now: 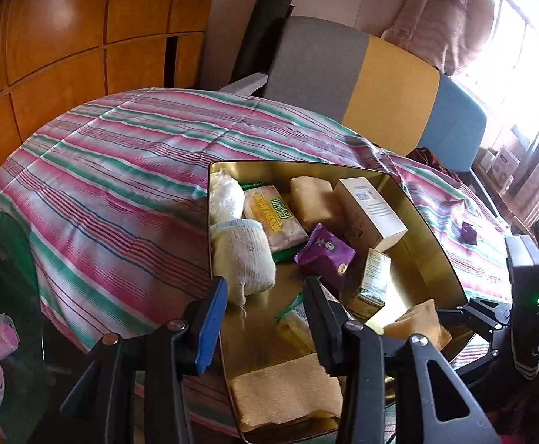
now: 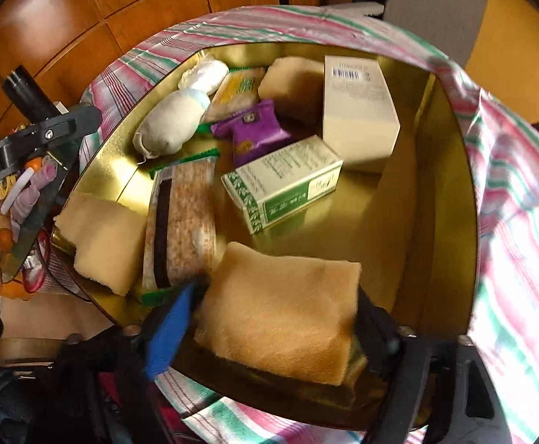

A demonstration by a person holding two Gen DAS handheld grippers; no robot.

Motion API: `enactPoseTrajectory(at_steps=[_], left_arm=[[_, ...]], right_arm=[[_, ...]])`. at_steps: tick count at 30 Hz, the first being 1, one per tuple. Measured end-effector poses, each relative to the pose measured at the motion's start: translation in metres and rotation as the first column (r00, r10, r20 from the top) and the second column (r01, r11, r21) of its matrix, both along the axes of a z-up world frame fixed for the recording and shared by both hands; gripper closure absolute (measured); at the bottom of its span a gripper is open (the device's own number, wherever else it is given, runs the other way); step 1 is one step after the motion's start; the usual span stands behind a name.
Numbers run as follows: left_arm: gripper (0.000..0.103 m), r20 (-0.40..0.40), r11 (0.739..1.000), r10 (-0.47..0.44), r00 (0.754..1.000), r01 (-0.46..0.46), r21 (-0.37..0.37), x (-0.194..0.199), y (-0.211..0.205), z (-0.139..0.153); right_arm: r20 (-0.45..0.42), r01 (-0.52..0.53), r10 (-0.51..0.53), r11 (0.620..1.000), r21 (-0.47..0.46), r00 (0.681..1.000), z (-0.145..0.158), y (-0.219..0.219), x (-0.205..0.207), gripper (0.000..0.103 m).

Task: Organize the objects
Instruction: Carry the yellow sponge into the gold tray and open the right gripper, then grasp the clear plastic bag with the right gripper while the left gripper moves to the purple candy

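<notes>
While the right gripper (image 2: pixel 273 318) has its jaws pinched on a tan sponge (image 2: pixel 280 307) just over the near rim of the gold tin (image 2: pixel 451 199), this looks like the drop-in step. Left gripper (image 1: pixel 265 296) hangs wide open, empty. Next: let go inside, beside the cracker pack (image 2: pixel 180 222).

Strong daylight from the window (image 1: pixel 521 74) at upper right, blown out to white. Bright glare on the gold tray floor (image 1: pixel 399 296), hard shadows beside the boxes. Dim, murky corners at lower left. Heavy fisheye bending at the edges, black vignette. Right wrist view motion-blurred, worst on the striped bedspread (image 2: pixel 521 222).
</notes>
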State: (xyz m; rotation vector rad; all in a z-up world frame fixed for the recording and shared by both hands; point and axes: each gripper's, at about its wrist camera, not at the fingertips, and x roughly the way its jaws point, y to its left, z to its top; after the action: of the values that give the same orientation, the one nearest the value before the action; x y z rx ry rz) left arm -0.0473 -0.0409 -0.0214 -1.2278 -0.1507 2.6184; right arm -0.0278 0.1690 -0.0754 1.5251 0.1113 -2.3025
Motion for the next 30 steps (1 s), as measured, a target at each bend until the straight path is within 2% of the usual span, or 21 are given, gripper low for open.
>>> enactPoseTrajectory(at_steps=[10, 18, 24, 27, 30], left_arm=[[0.061, -0.055, 0.998, -0.049, 0.997, 0.047, -0.039, 0.007, 0.018, 0.016], [0.06, -0.068, 0.988, -0.141, 0.988, 0.137, -0.065, 0.013, 0.049, 0.021], [0.06, -0.062, 0.975, -0.213, 0.975, 0.208, -0.081, 0.016, 0.077, 0.021], [0.06, -0.059, 0.965, -0.253, 0.966, 0.247, -0.089, 0.019, 0.091, 0.021], [0.06, -0.057, 0.953, -0.297, 0.953, 0.292, -0.086, 0.022, 0.107, 0.02]], right_arm=[[-0.12, 0.083, -0.094, 0.992, -0.092, 0.988, 0.04, 0.019, 0.018, 0.013], [-0.171, 0.221, -0.238, 0.969, -0.115, 0.956, 0.061, 0.071, 0.044, 0.012], [-0.167, 0.387, -0.401, 0.916, -0.11, 0.901, 0.067, 0.14, 0.073, 0.012], [-0.154, 0.486, -0.496, 0.868, -0.103, 0.854, 0.068, 0.178, 0.09, 0.012], [-0.127, 0.594, -0.6, 0.8, -0.088, 0.79, 0.069, 0.216, 0.11, 0.012]])
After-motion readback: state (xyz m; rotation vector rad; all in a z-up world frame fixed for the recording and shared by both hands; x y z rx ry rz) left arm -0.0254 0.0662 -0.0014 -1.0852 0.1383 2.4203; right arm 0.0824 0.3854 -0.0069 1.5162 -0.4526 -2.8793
